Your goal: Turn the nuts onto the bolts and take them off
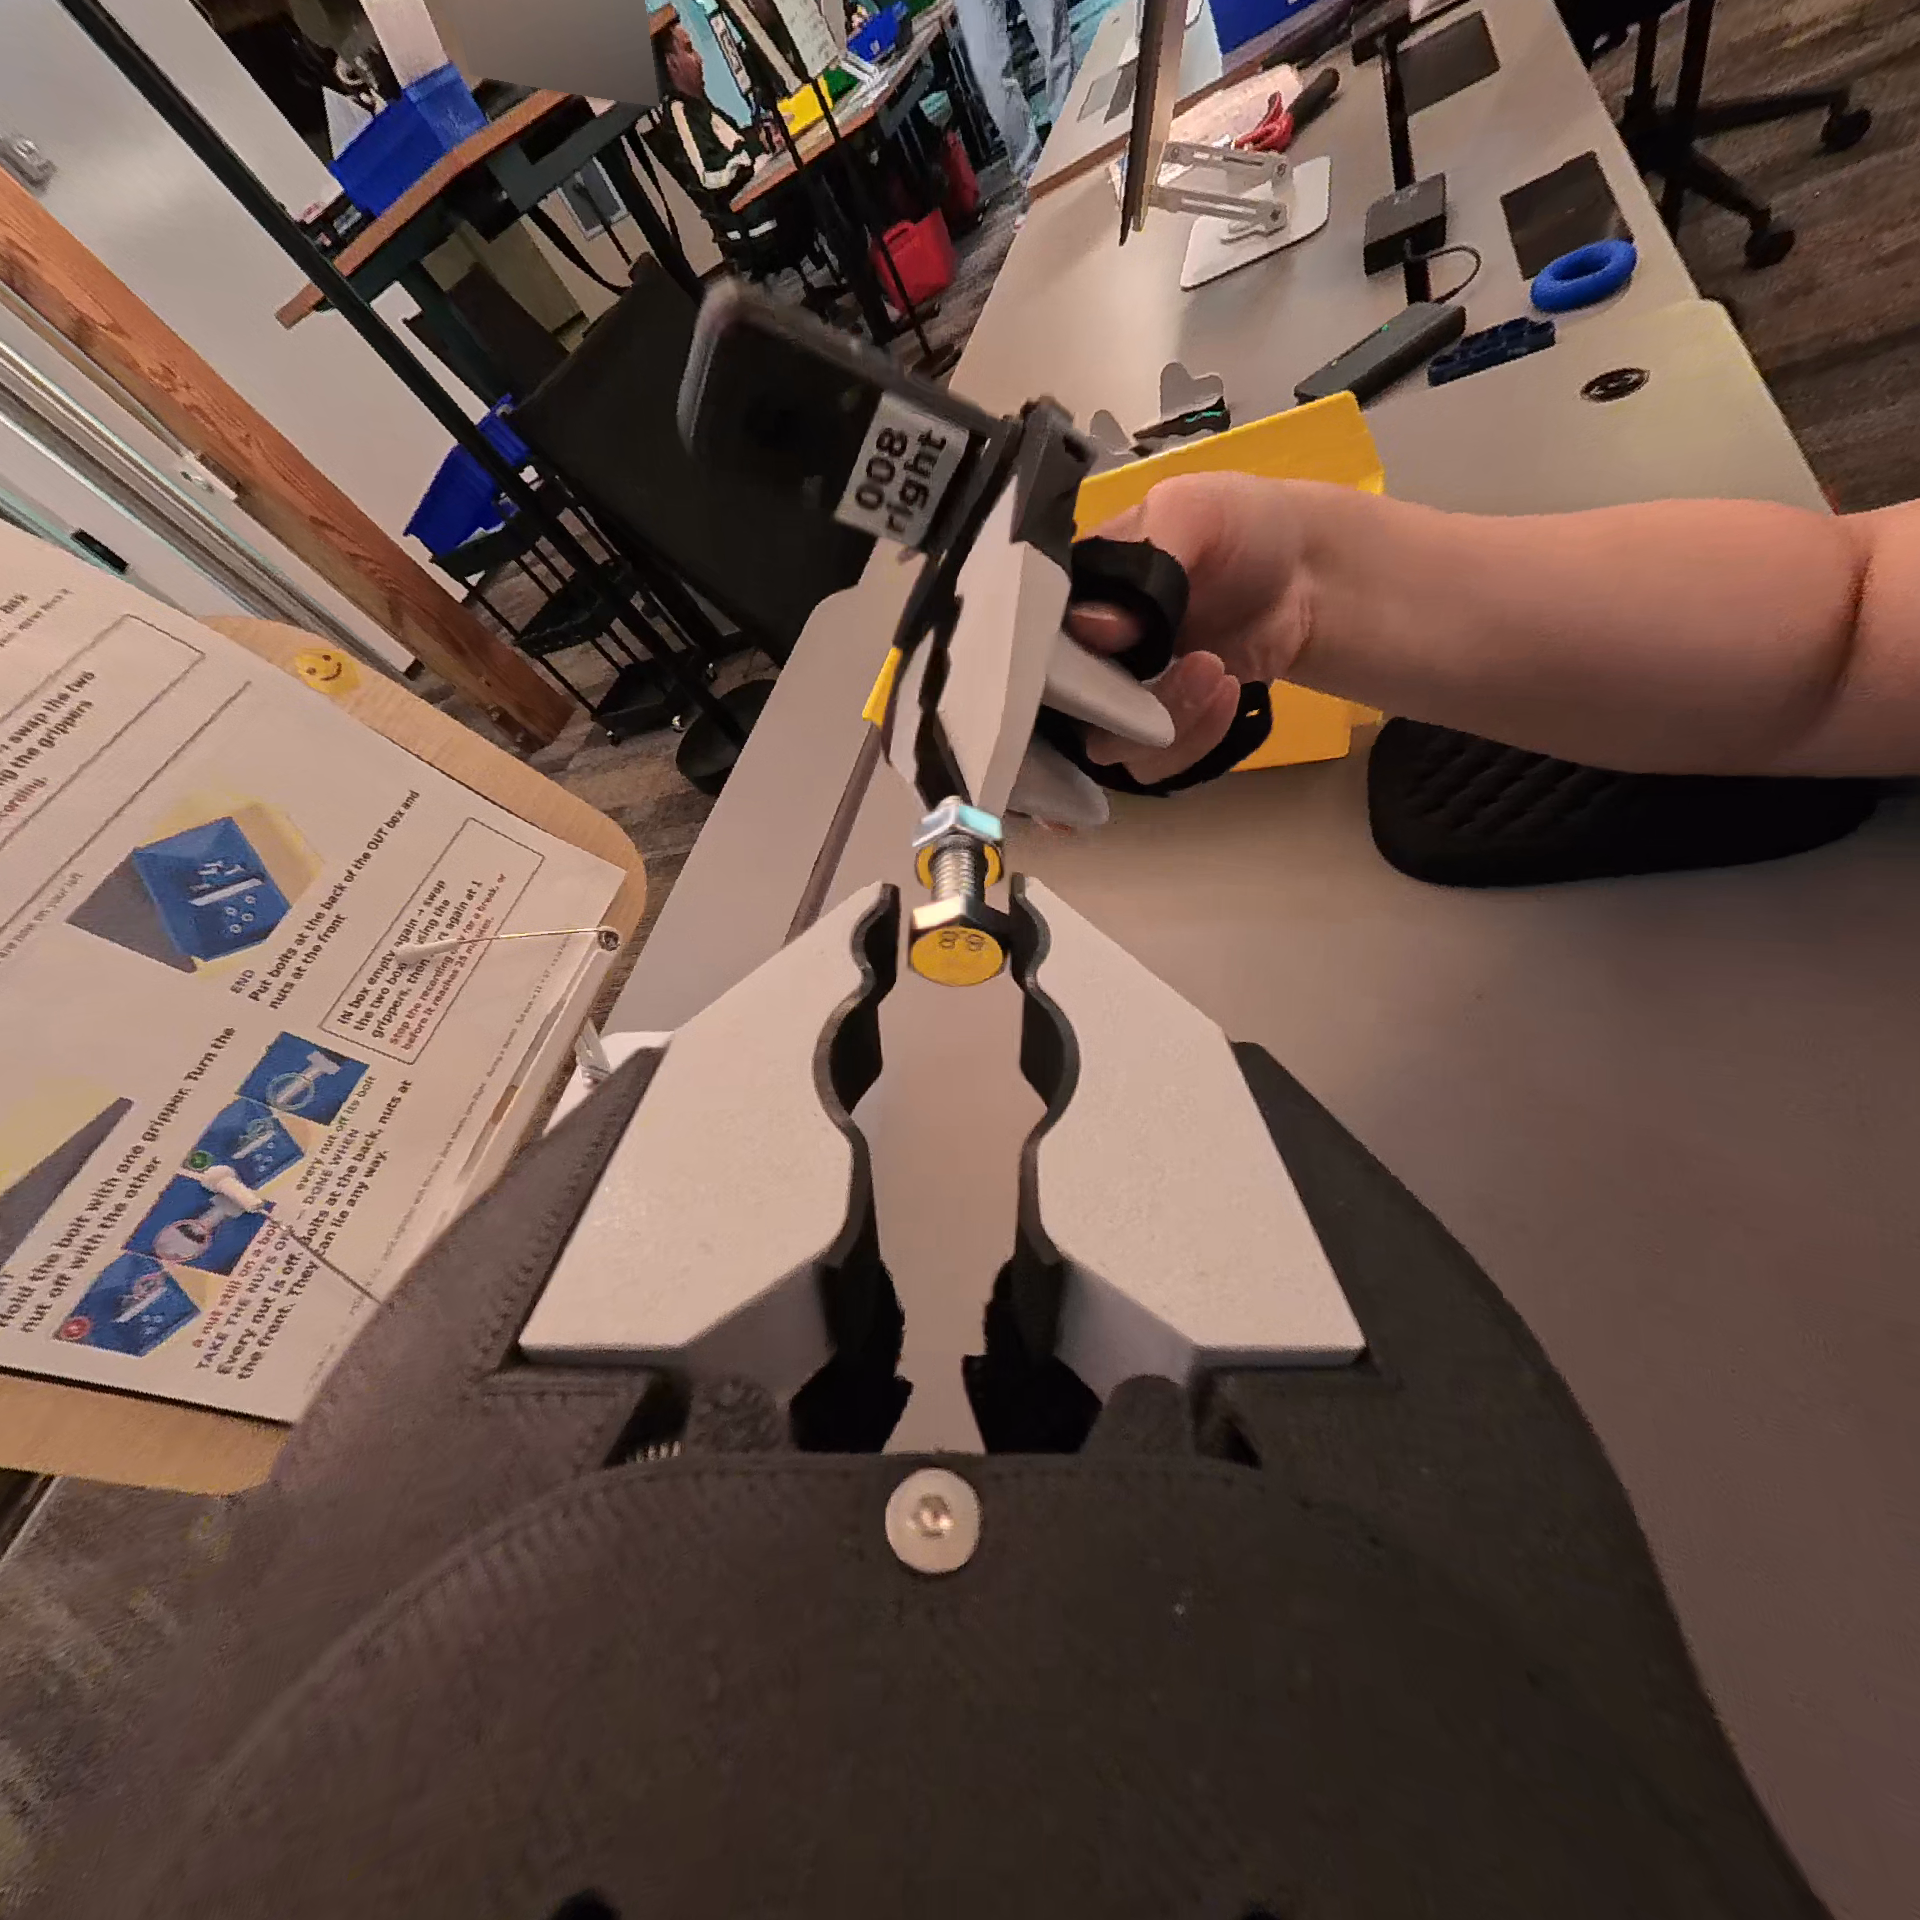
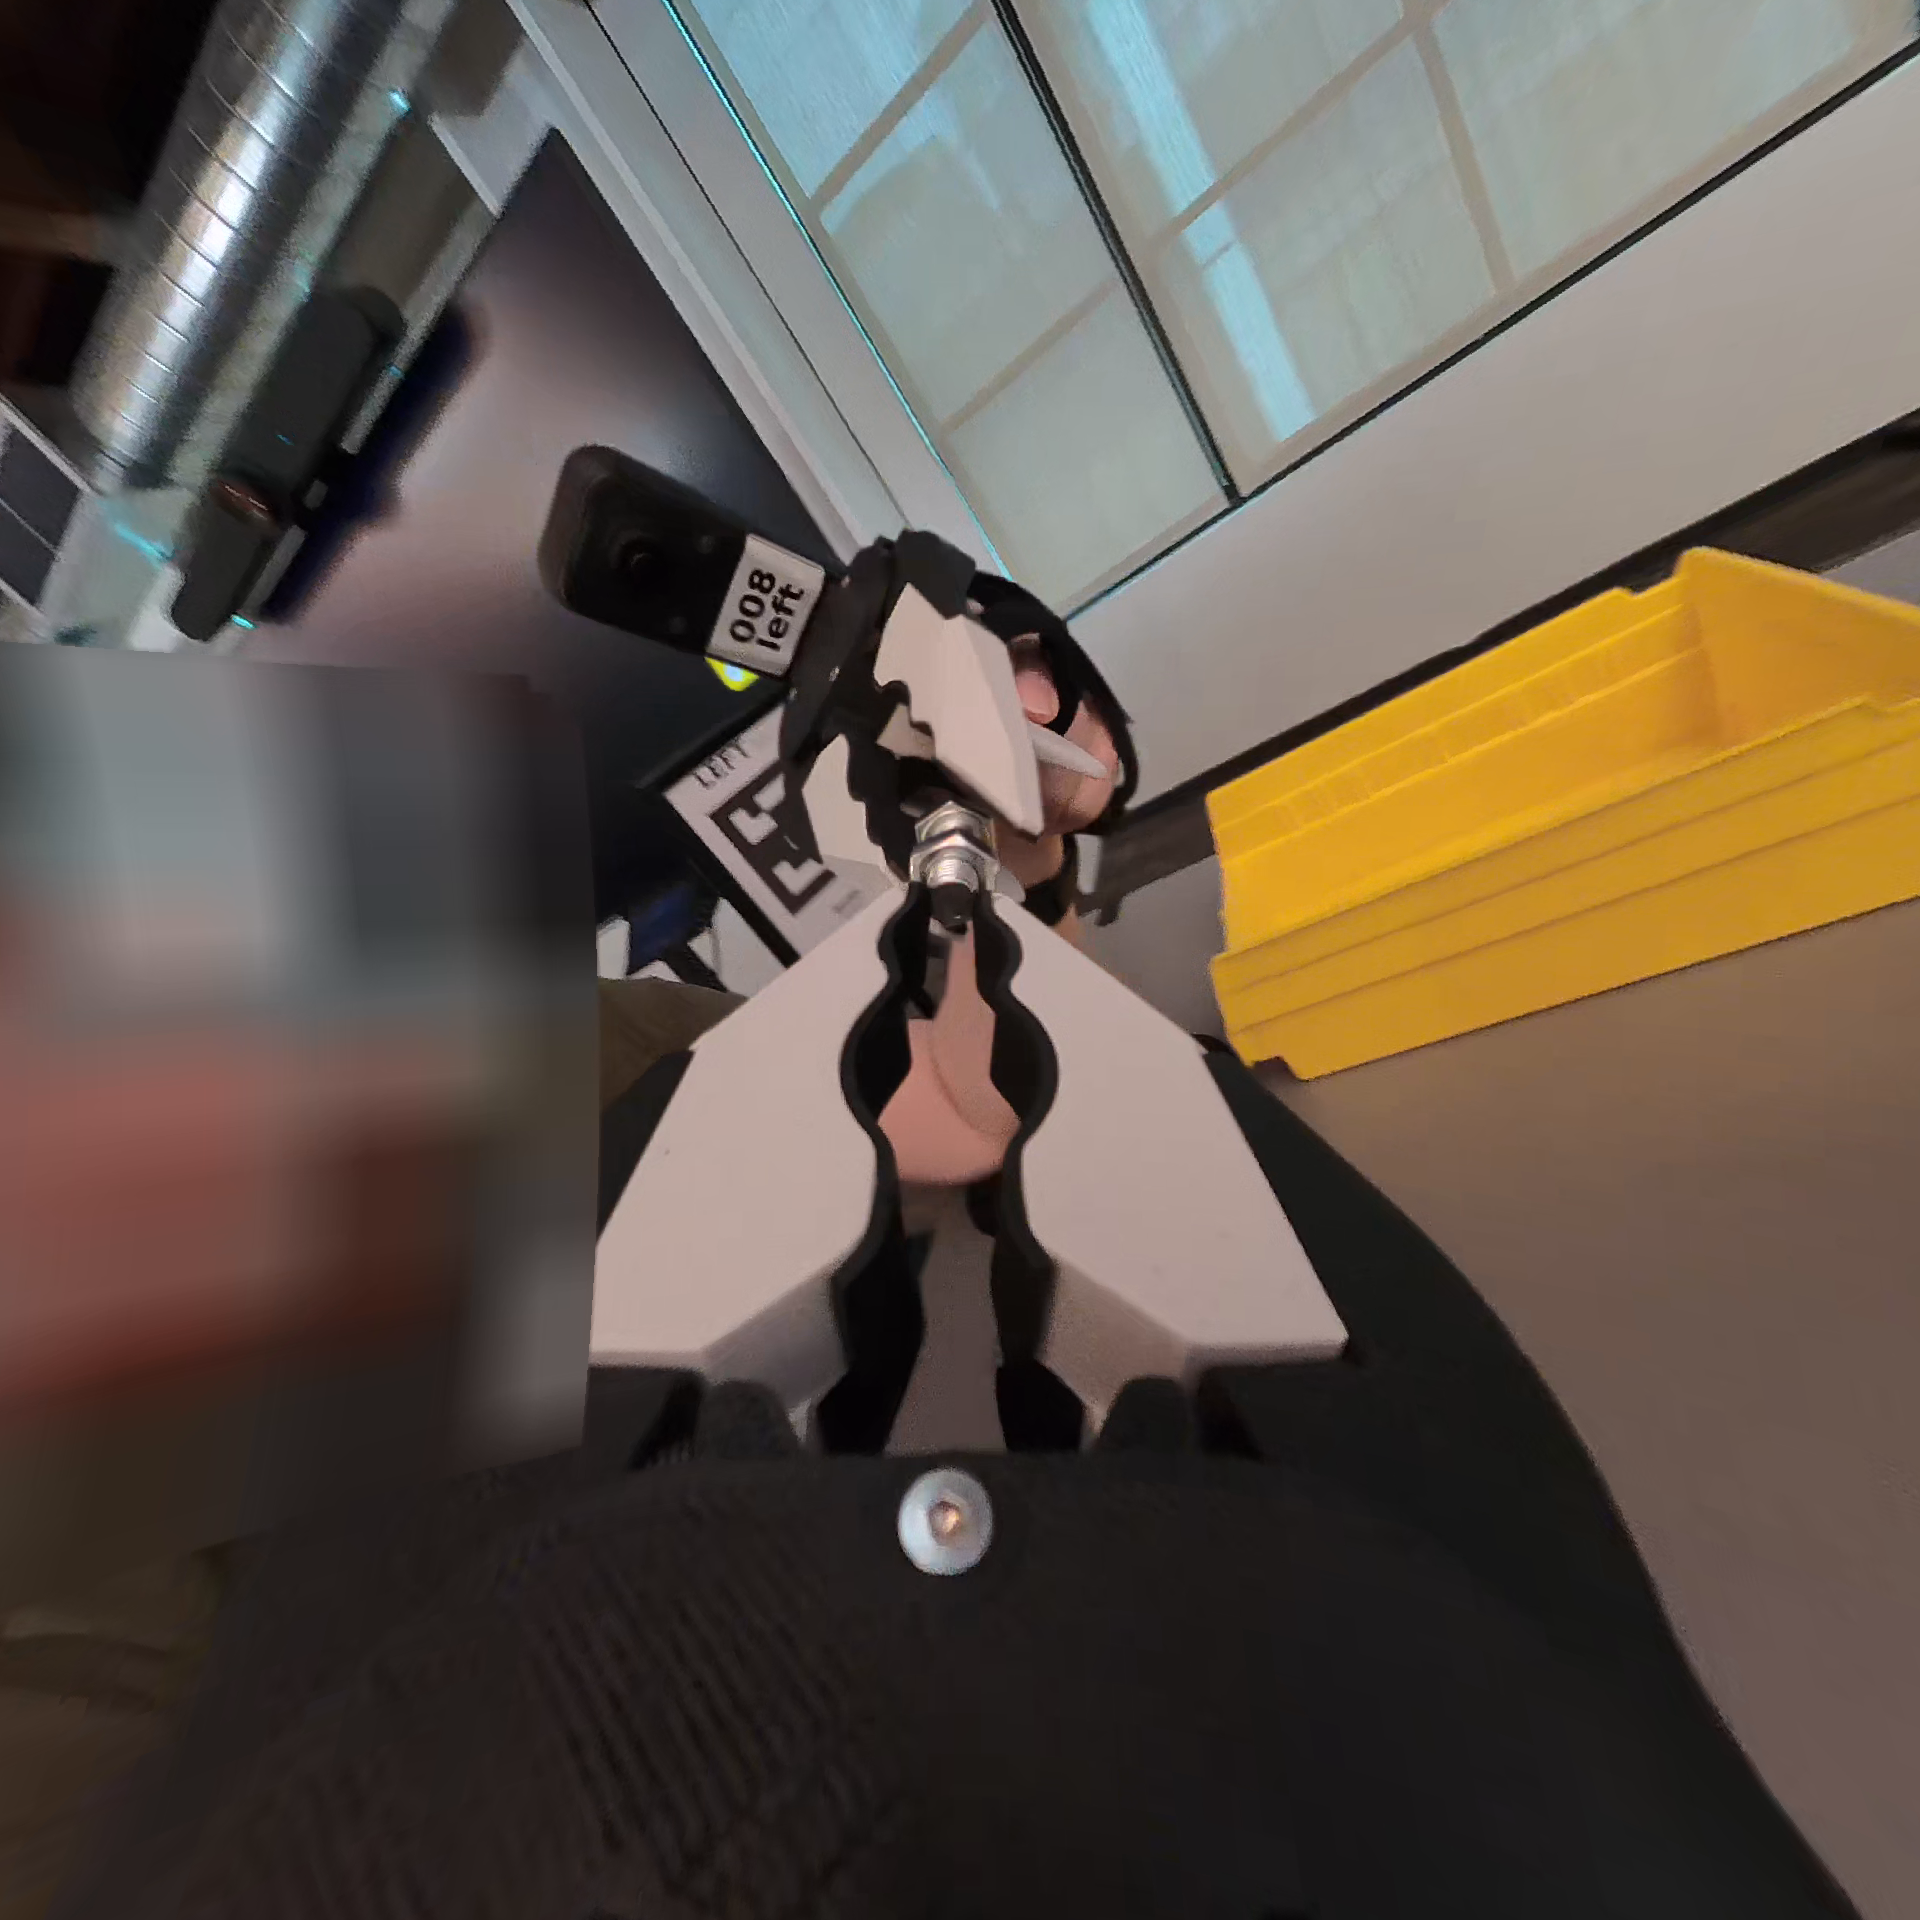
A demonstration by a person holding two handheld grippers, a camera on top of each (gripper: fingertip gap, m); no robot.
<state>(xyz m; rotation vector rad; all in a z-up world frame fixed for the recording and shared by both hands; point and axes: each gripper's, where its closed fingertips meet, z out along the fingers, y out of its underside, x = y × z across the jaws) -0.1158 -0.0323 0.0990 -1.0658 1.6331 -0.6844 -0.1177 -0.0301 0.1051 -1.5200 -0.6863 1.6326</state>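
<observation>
My left gripper (image 1: 956,914) is shut on the yellow head of a bolt (image 1: 956,948), whose thread points away from me over the grey table. A silver nut (image 1: 960,826) sits at the far end of the thread, above a yellow ring. My right gripper (image 1: 961,816) comes down from above, held by a hand, and is shut on that nut. In the right wrist view my right gripper (image 2: 951,916) pinches the dark near end of the assembly. The bolt (image 2: 950,871) runs on into the left gripper (image 2: 951,821) beyond.
A yellow bin (image 2: 1558,831) stands on the table to the right; it also shows behind the hand (image 1: 1247,457). A clipboard with an instruction sheet (image 1: 260,987) lies to the left. A black pad (image 1: 1558,810) lies under the forearm. Bare table (image 1: 1455,1195) lies to the right. My left and right fingertips are right by each other.
</observation>
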